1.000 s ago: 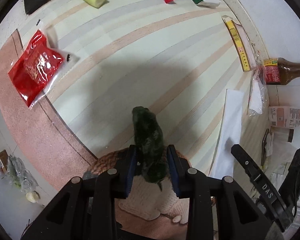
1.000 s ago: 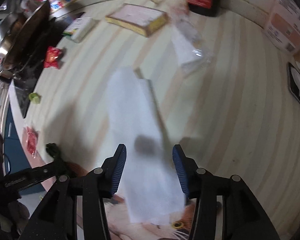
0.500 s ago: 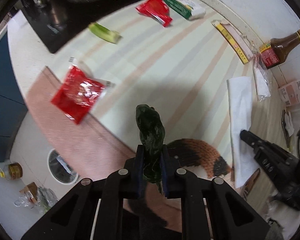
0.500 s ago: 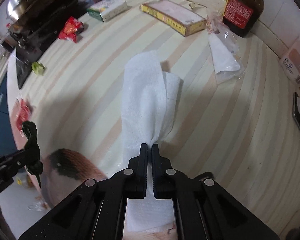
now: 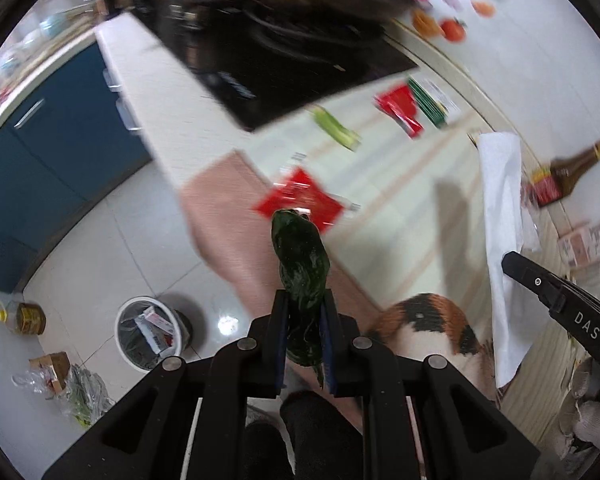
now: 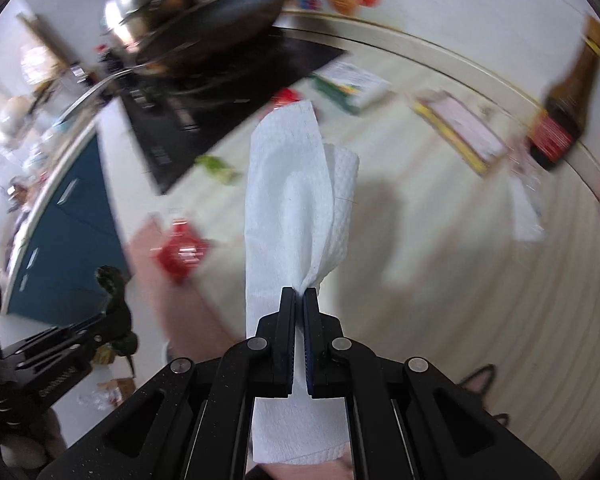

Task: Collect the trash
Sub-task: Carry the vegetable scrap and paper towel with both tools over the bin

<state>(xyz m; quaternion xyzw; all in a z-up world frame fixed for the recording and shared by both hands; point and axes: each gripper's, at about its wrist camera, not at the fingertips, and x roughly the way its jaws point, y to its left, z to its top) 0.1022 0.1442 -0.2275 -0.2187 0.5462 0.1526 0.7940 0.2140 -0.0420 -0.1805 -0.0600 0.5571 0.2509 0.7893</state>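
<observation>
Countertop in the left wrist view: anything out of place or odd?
Yes. Litter lies loose on the striped countertop: a red plastic sachet overhanging the front edge, a cut green vegetable stalk, and a crumpled red wrapper beside a green-and-white box. A brown sauce bottle lies on its side.

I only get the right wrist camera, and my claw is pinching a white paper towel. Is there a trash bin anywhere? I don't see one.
Observer: Yes. The left wrist view shows a white trash bin standing on the floor.
Child: Is it empty?
Observer: No, wrappers and some green scraps already lie inside it.
Child: What else is getting thrown away?
Observer: A dark green vegetable. The left claw is shut on it; its jaws have just been closing around it.
</observation>
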